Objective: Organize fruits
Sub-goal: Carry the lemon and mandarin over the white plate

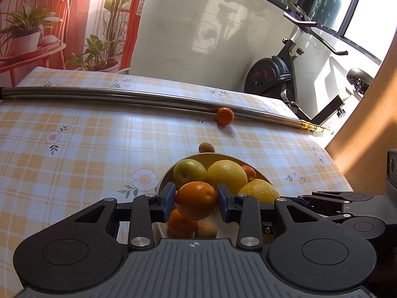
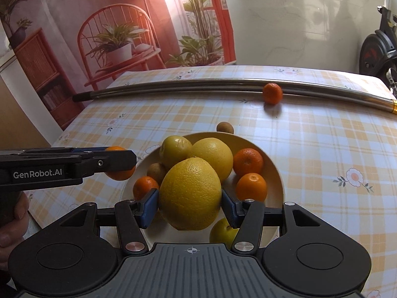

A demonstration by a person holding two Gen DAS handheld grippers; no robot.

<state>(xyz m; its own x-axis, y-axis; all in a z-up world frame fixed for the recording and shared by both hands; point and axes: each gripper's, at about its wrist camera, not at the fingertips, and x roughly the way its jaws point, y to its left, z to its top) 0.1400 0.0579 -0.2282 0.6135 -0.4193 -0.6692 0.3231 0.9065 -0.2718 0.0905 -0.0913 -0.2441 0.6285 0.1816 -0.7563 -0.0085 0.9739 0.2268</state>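
My left gripper (image 1: 196, 200) is clamped on an orange (image 1: 196, 200), blue pads (image 1: 169, 198) pressed against both sides of it. It hangs over the near-left edge of the bowl (image 1: 162, 181), with a mandarin (image 1: 181, 223) and a brown kiwi (image 1: 206, 230) visible beneath it. From the right camera I see the same gripper side-on at the bowl's left rim, the orange showing above and below its fingers.

My right gripper (image 2: 190, 204) holds a big lemon (image 2: 190, 195) between its pads (image 2: 148, 204), lifted above the front of the bowl (image 2: 278, 173). In the bowl behind it lie a second lemon (image 2: 214, 152), a yellow-green apple (image 2: 175, 150), a brownish fruit (image 2: 156, 172) that may be a kiwi, and three mandarins (image 2: 248, 161). Another green apple (image 2: 223, 232) sits low under the right pad; I cannot tell whether it rests inside the bowl.

On the checked cloth (image 2: 322, 149), a kiwi (image 2: 225, 127) lies just behind the bowl, and a loose mandarin (image 2: 272, 93) rests against the steel pole (image 2: 198, 84) across the far side.

A hand (image 2: 12, 221) grips the left handle.
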